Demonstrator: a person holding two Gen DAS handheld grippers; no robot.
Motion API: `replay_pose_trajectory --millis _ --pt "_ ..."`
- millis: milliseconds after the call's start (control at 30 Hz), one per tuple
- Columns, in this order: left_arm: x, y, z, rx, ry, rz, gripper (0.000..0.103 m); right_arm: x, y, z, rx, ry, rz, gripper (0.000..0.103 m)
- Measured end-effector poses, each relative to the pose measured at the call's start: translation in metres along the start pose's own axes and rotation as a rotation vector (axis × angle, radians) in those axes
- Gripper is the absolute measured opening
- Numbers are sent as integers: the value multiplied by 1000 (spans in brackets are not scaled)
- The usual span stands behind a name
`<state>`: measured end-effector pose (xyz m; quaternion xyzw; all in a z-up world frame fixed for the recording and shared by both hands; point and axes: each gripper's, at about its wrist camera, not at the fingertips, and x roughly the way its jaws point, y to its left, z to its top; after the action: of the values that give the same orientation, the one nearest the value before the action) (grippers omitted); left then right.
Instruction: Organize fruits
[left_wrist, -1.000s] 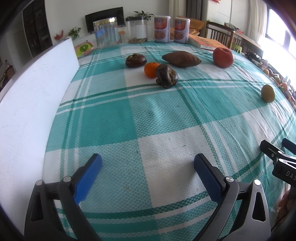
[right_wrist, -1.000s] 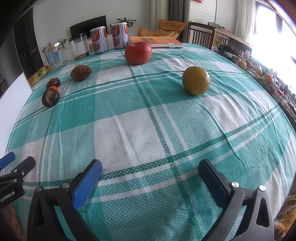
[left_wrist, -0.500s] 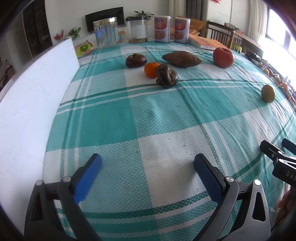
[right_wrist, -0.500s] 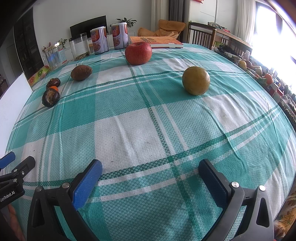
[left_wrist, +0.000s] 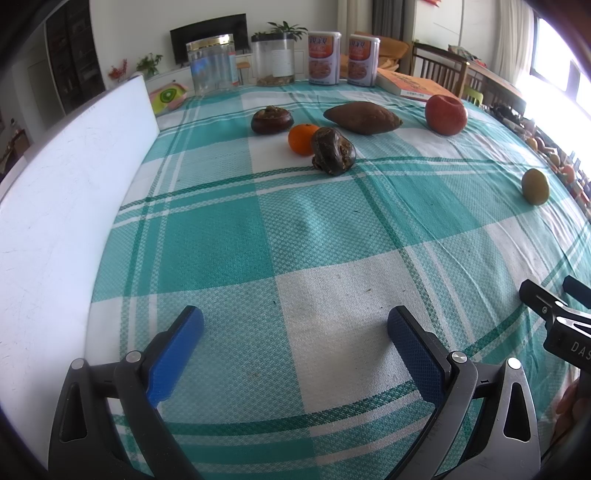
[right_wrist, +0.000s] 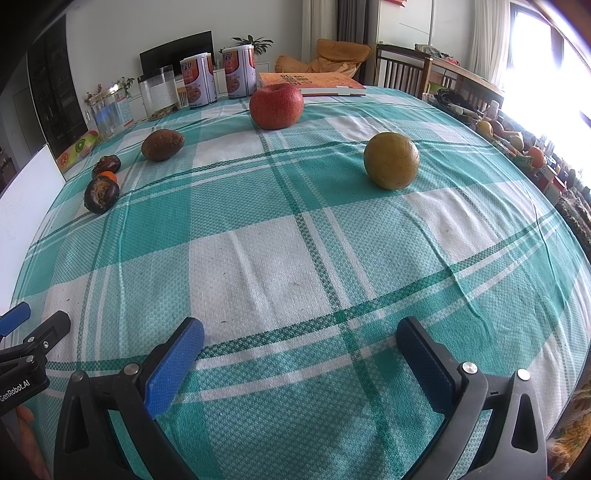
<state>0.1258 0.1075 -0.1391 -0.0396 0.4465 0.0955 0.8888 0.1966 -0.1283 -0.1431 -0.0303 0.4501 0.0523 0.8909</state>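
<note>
On the green-checked tablecloth (left_wrist: 303, 236) lie a small orange (left_wrist: 302, 138), two dark lumpy fruits (left_wrist: 333, 150) (left_wrist: 272, 119), a brown sweet potato (left_wrist: 363, 117), a red apple (left_wrist: 445, 114) and a yellow-green round fruit (left_wrist: 535, 185). In the right wrist view the apple (right_wrist: 276, 105) and yellow-green fruit (right_wrist: 391, 160) sit ahead, the dark fruits (right_wrist: 101, 193) far left. My left gripper (left_wrist: 295, 328) is open above bare cloth near the front edge. My right gripper (right_wrist: 300, 339) is open too, holding nothing.
A white board (left_wrist: 66, 206) runs along the table's left side. Two clear jars (left_wrist: 211, 62), two printed cans (left_wrist: 324, 57) and an orange book (left_wrist: 413, 88) stand at the far edge. Wooden chairs (right_wrist: 399, 70) are behind. Cluttered items (right_wrist: 517, 144) lie off the right edge.
</note>
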Motion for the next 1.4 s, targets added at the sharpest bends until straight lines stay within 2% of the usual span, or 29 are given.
replay_pose_trajectory --millis 267,333,400,500,667,867,900,933,967,1033,1133,1167,1200,1267,1333,1400 --pt "1 2 0 -5 4 -12 101 0 0 0 0 0 1 103" --pt "2 4 5 2 35 -25 100 0 0 0 0 -1 0 103" --pt "1 8 11 -26 54 -76 99 0 0 0 0 -1 0 103" --pt "-6 13 24 -80 4 -147 99 0 0 0 0 -1 -1 103" --pt "11 -10 66 -42 -9 -123 99 0 0 -1 1 -1 0 103" --pt "50 -16 106 -84 4 -32 96 0 0 -1 1 -2 0 103" --pt "54 -15 107 -89 5 -27 70 0 0 -1 1 -2 0 103" --pt "58 -14 107 -93 22 -55 34 0 0 -1 1 -2 0 103" --pt "60 -12 105 -103 36 -72 35 0 0 -1 1 -2 0 103" --pt "51 -8 98 -113 14 -75 34 0 0 -1 1 -2 0 103" --pt "27 -3 77 -96 20 -137 32 0 0 -1 2 -2 1 103" --pt "18 -2 68 -85 26 -157 29 0 0 -1 2 -2 1 103" --pt "8 -2 59 -69 37 -186 19 0 1 0 2 -2 2 103" --pt "-10 0 40 -43 55 -225 16 0 1 0 5 -5 7 103" --pt "-22 1 24 -23 59 -241 16 -4 -3 0 29 -23 43 103" --pt "-28 0 15 3 57 -245 16 -9 -23 0 137 -50 149 103"
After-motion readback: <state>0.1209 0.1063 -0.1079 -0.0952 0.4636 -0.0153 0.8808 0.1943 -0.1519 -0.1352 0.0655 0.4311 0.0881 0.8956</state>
